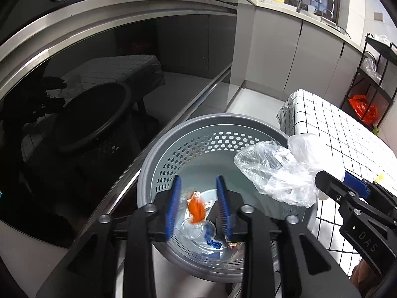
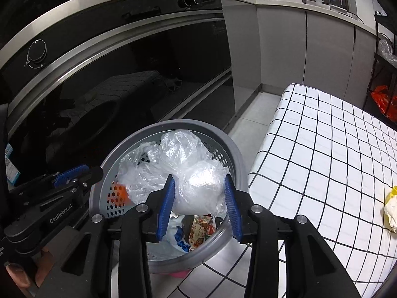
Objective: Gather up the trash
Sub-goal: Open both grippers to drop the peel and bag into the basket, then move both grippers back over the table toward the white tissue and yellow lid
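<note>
A grey perforated bin [image 1: 188,124] is standing on the floor, and everything here is gathering around it. The left tongs [image 1: 198,181] are hanging released right above the bin's mouth, their blue pads standing apart. A blurred orange scrap [image 1: 196,209] is showing in the gap between them, over the bin's bottom and touching neither pad. Beneath it, on the bin's bottom, a clear round lid [image 1: 192,228] and a blue scrap [image 1: 213,244] are lying close together.

The right tongs [image 2: 198,181] are reaching over the bin's near rim and grasping a clear plastic bag [image 2: 201,188]. Its bunched white end is filling the space from one pad to the other, while the loose rest of it is billowing over the bin's opening. From the left wrist view the same bag [image 1: 273,171] is spreading over the bin's right rim, out from the tip of the right tongs [image 1: 330,181]. Below the bag, inside the bin, a printed wrapper [image 2: 201,228] is lying among other litter.

Just to the right of the bin, a tabletop [image 2: 322,149] under a white cloth with black checks is carrying a crumpled yellow and white piece [image 2: 392,208] well away from the bin. Behind the bin, a dark glass oven front [image 2: 124,87] is reflecting it.
</note>
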